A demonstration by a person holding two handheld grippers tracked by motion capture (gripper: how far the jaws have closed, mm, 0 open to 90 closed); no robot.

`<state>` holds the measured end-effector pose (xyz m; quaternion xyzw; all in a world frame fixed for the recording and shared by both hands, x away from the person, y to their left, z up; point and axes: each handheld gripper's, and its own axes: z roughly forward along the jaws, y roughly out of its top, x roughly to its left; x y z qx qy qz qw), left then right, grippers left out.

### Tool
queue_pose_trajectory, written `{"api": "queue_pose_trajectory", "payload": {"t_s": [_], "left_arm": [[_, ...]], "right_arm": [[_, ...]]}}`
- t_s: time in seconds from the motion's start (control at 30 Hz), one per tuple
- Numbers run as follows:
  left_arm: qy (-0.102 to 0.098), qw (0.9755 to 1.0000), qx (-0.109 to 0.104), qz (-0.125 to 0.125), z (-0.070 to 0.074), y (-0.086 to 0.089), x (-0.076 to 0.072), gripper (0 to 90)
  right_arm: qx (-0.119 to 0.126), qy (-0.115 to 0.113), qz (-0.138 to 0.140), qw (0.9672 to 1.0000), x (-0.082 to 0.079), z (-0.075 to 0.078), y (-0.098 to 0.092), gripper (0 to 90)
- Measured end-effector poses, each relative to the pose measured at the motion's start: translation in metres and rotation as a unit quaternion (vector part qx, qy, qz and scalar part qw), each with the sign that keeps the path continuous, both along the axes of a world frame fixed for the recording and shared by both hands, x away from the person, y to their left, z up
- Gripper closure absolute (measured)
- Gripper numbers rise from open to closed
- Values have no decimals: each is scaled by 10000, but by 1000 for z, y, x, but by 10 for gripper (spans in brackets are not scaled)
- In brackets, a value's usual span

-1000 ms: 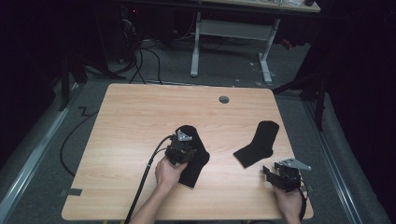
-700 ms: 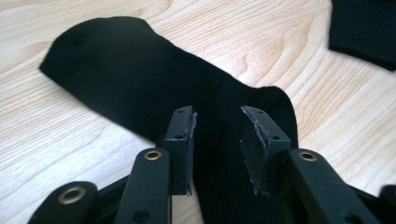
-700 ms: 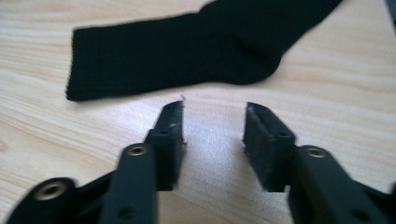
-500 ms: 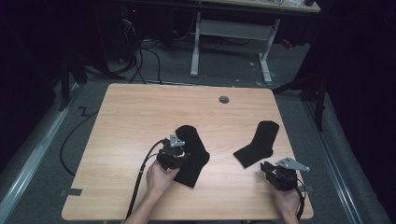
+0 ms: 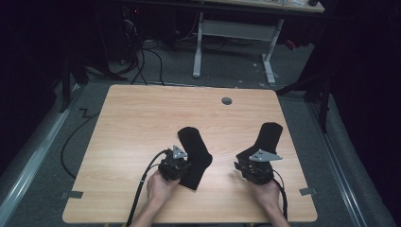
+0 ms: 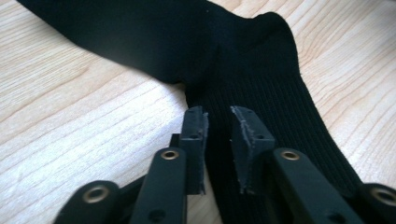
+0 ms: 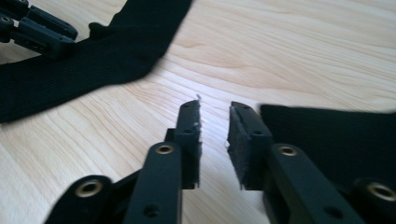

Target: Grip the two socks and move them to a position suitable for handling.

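On my counter [image 5: 142,123] two black socks lie well apart: the left sock [image 5: 195,156] mid-front, the right sock [image 5: 265,138] farther right. My left gripper [image 6: 218,122], just closing, is narrow over the left sock's ribbed leg, pinching nothing. My right gripper [image 7: 214,122], just opening, is narrow over bare wood beside the right sock's edge.

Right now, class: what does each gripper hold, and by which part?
Nothing is held. The left gripper hangs open over a black sock's ribbed leg; the right gripper stands open above bare table.

Wooden table [image 5: 142,123], grey floor [image 5: 227,71], dark room.
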<state>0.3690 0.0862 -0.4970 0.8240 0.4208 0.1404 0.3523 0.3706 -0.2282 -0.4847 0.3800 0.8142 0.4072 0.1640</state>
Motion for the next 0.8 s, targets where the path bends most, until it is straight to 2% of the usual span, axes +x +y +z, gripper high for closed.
{"api": "queue_pose_trajectory", "payload": {"t_s": [0.1, 0.13, 0.23, 0.33, 0.43, 0.57, 0.67, 0.7, 0.8], "left_arm": [[10, 10000, -6, -28, 0, -1, 0, 794], [11, 10000, -4, -19, 0, -1, 0, 794], [42, 10000, -53, 1, 0, -3, 1, 830], [77, 9999, -82, -9, 0, -5, 1, 835], [57, 10000, -70, -1, 0, -7, 1, 836], [42, 9999, -109, -42, -1, -11, -1, 836], [44, 9999, -139, -67, -1, -13, -2, 833], [38, 9999, -148, -81, -1, -14, -2, 831], [49, 9997, -179, -144, -1, -15, -2, 820]], "right_arm": [[-41, 124, 100, 9999, 7, -3, 19, 657], [-41, 124, 100, 9999, 7, -3, 19, 657], [-151, 212, 272, 9993, 17, -4, 46, 647], [-175, 249, 306, 9991, 24, -5, 57, 649], [-255, 341, 361, 9984, 35, -8, 73, 682], [-270, 439, 334, 9981, 41, -12, 80, 747], [-379, 429, 308, 9979, 43, -14, 84, 786], [-507, 324, 293, 9978, 45, -16, 86, 848], [-600, 269, 249, 9975, 50, -15, 89, 875]]}}
